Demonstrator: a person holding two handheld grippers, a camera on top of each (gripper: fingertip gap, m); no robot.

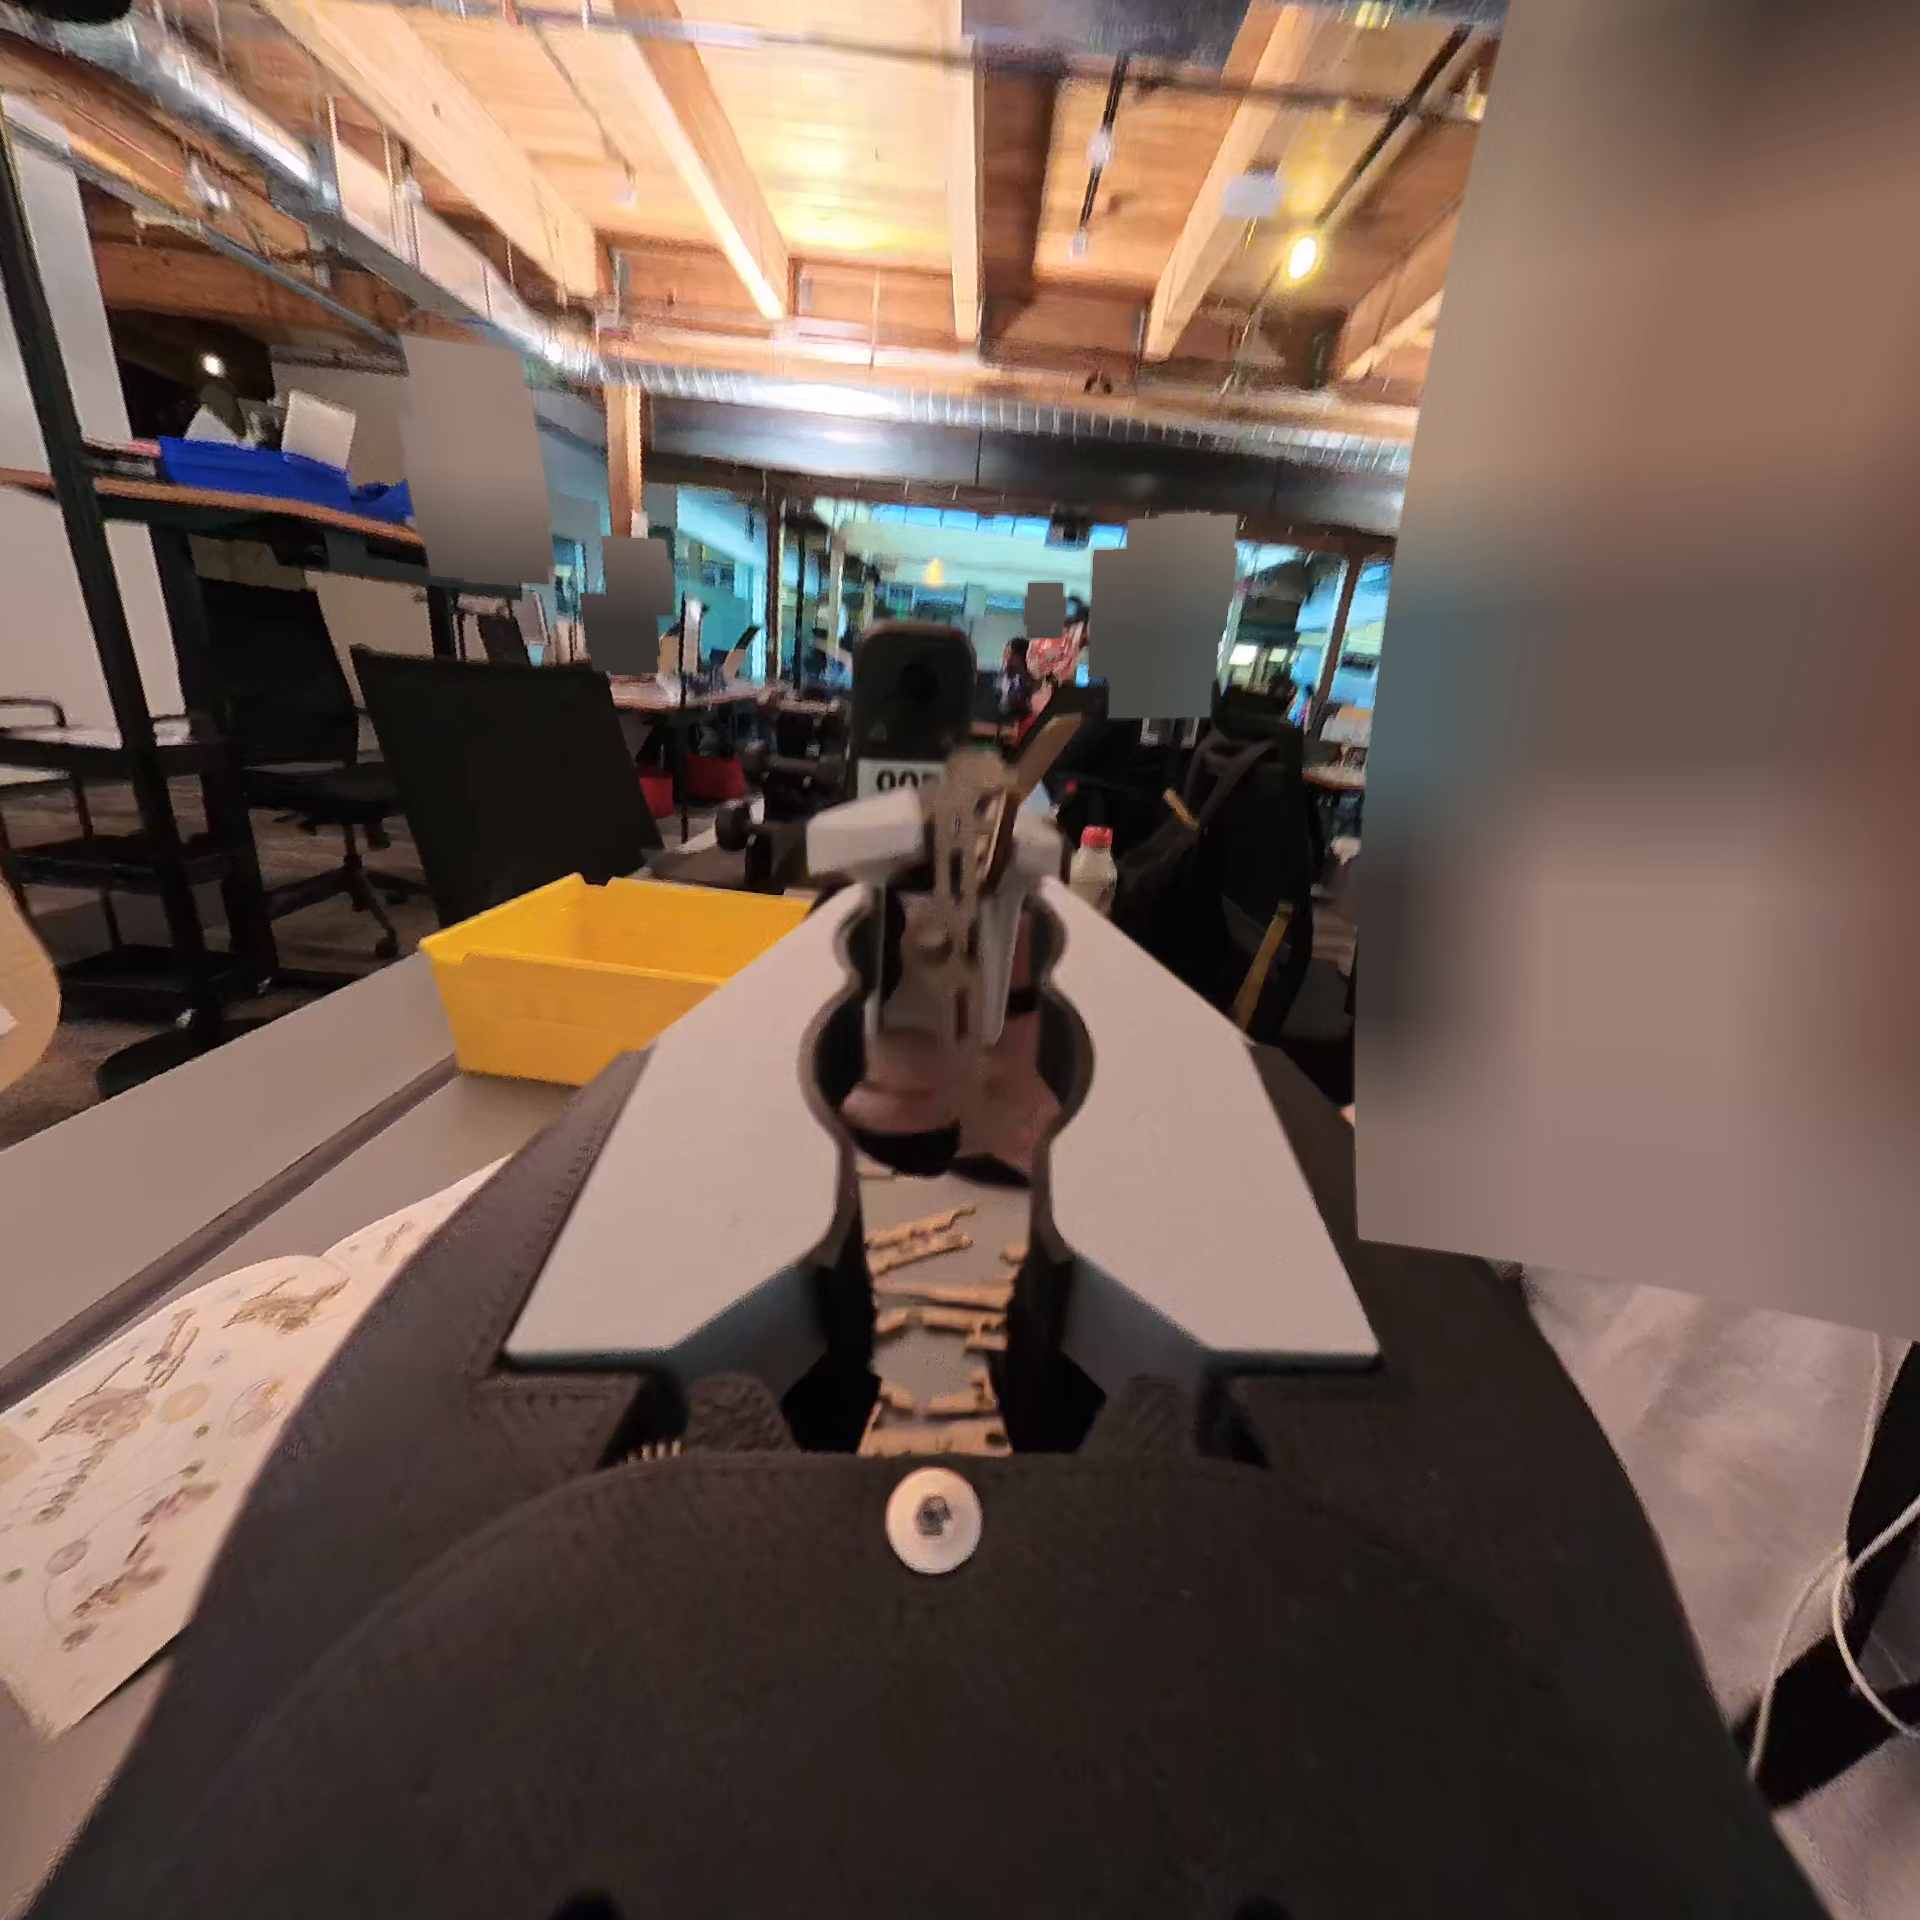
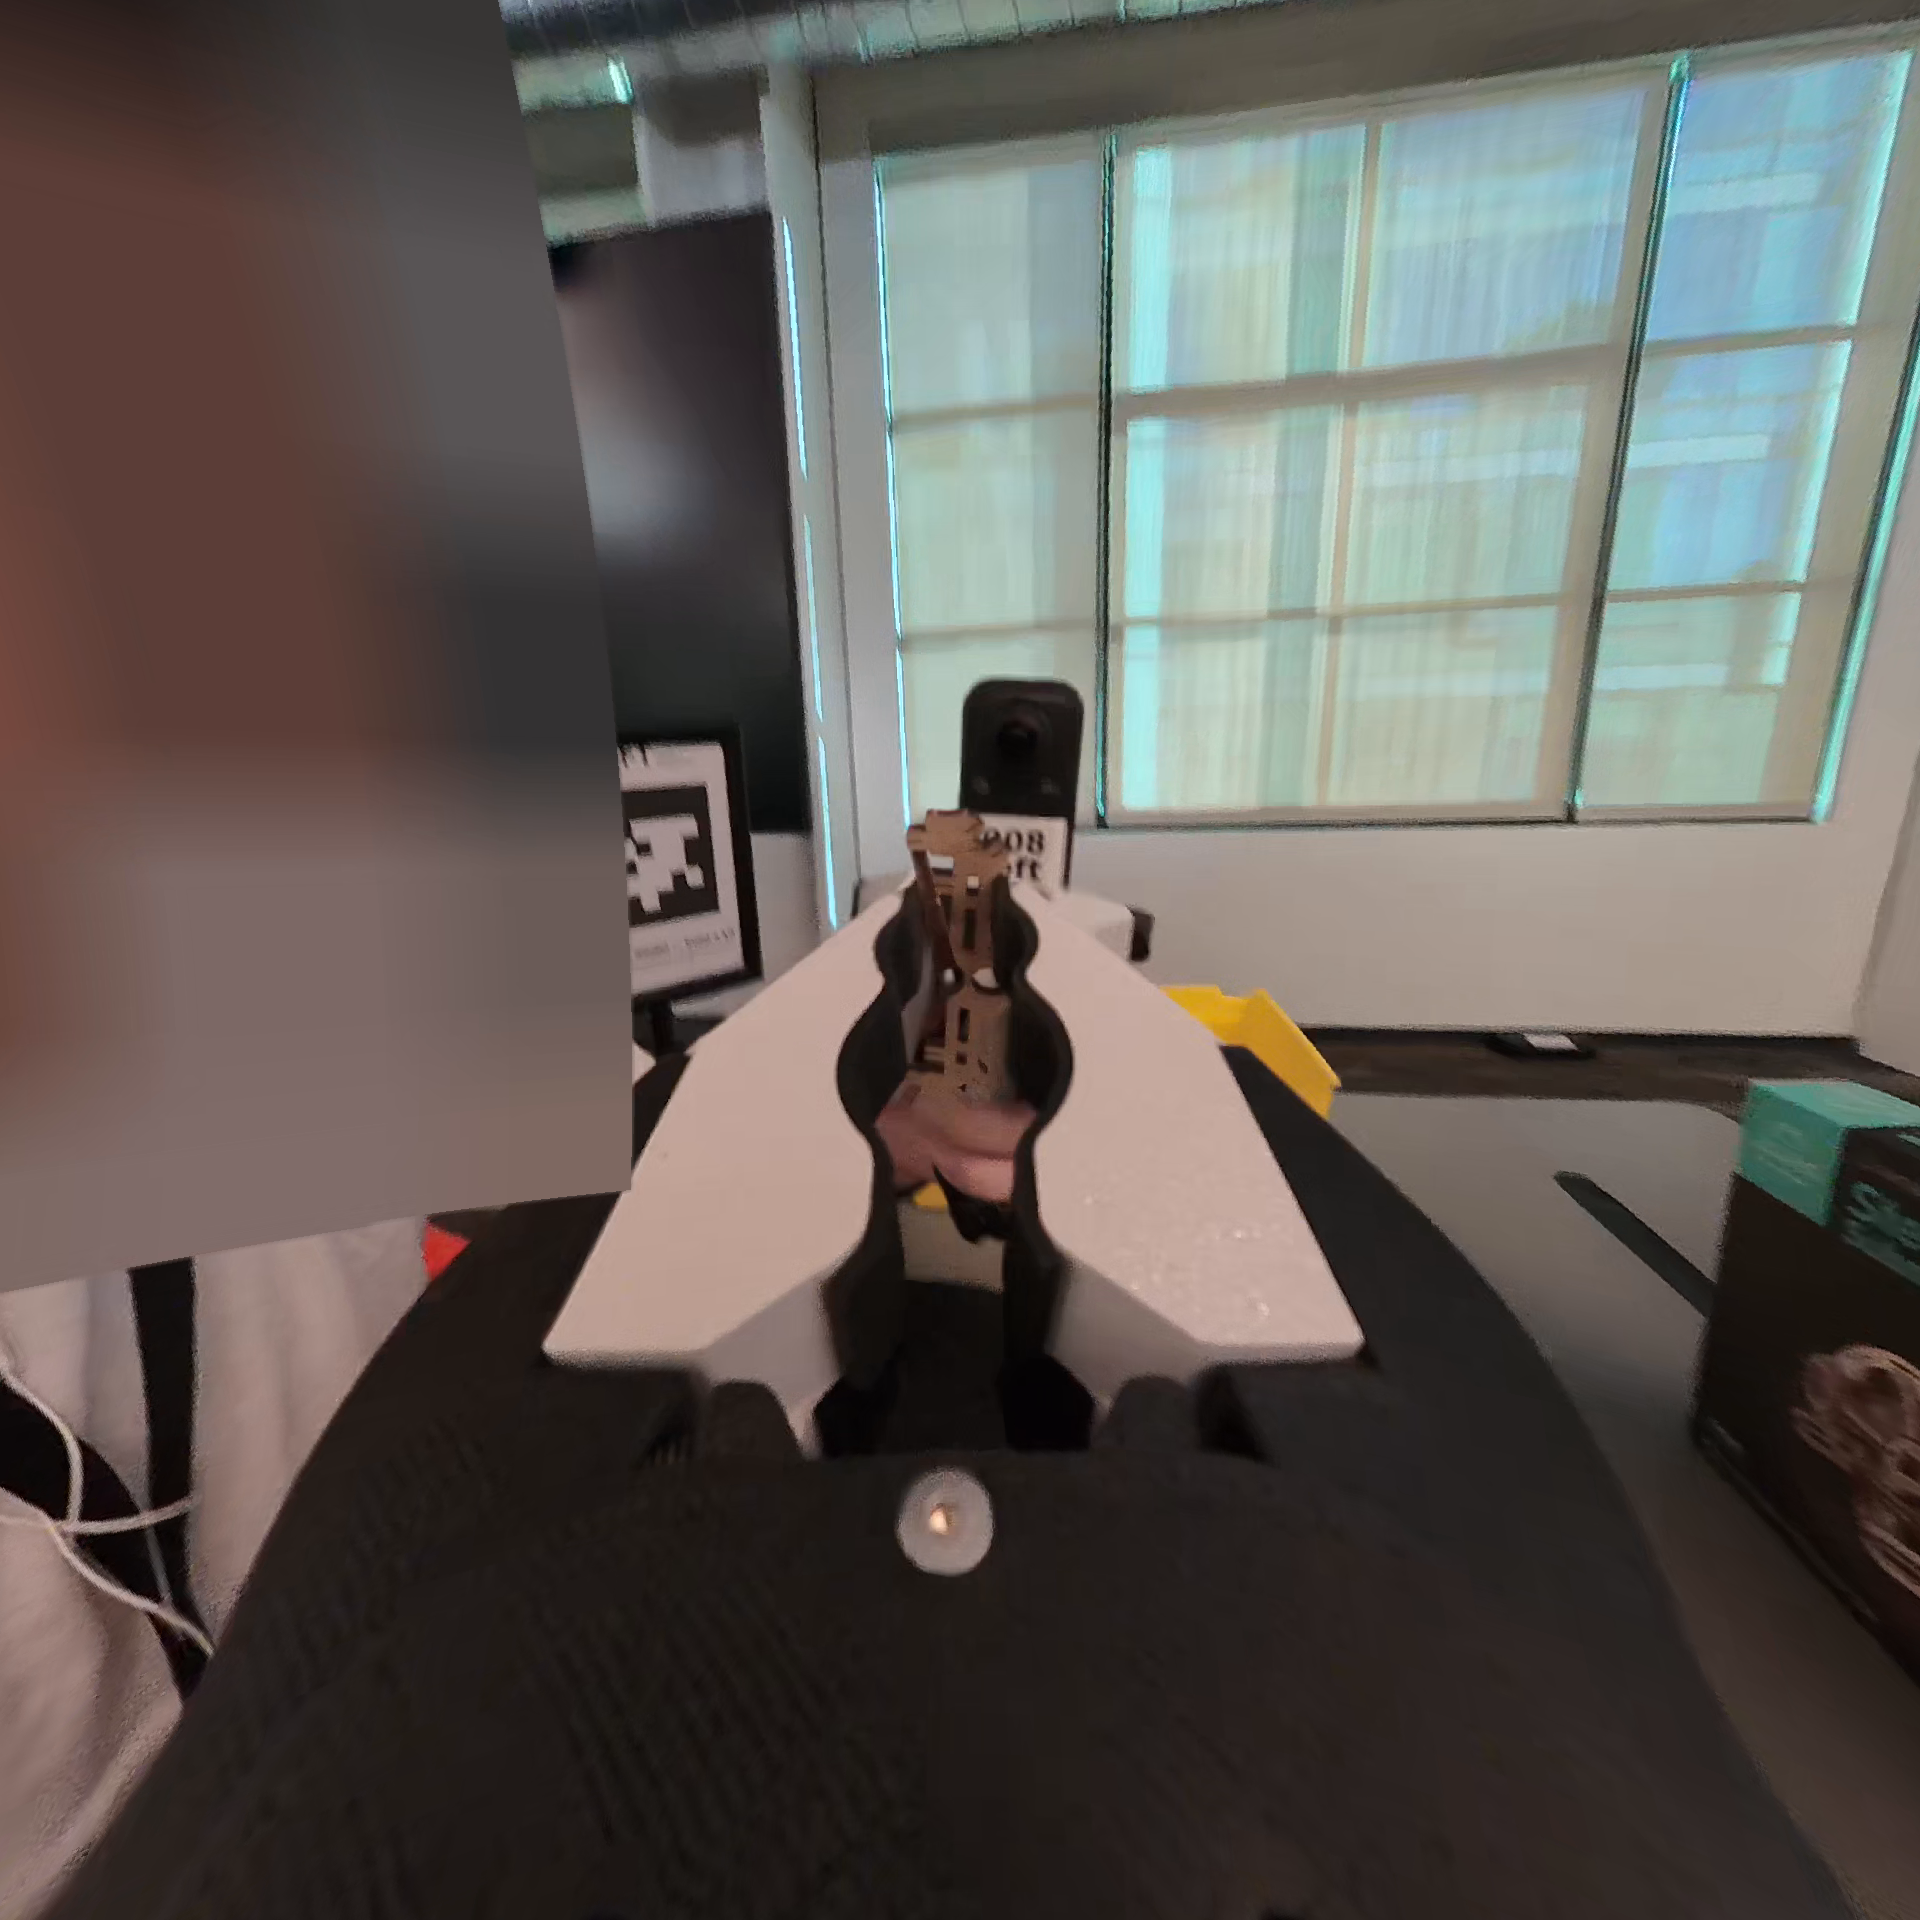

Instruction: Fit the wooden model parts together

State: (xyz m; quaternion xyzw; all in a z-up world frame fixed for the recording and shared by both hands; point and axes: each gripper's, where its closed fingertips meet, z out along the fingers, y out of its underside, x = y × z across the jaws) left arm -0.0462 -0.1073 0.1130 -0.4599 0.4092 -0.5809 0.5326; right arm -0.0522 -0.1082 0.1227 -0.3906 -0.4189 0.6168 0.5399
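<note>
The grey bench (image 1: 260,1132) runs below both my grippers. On it, to my left, stands a yellow bin (image 1: 582,987); nearer lies a printed instruction sheet (image 1: 156,1434). In the right wrist view a dark box (image 2: 1829,1351) with a teal top sits at the right edge of the bench.

My left gripper (image 1: 951,935) and my right gripper (image 2: 961,935) face each other above the bench, tips nearly meeting. Each one's jaws are drawn in to a narrow gap. The wooden model (image 1: 971,831), a slim, slotted, upright piece, stands in that gap where the two pairs of tips meet. In the right wrist view the model (image 2: 961,914) rises just past my fingertips, apparently pinched by the right jaws; whether the left jaws also clamp it I cannot tell.

Loose wooden parts (image 1: 935,1299) lie scattered on the bench directly beneath the left jaws.
</note>
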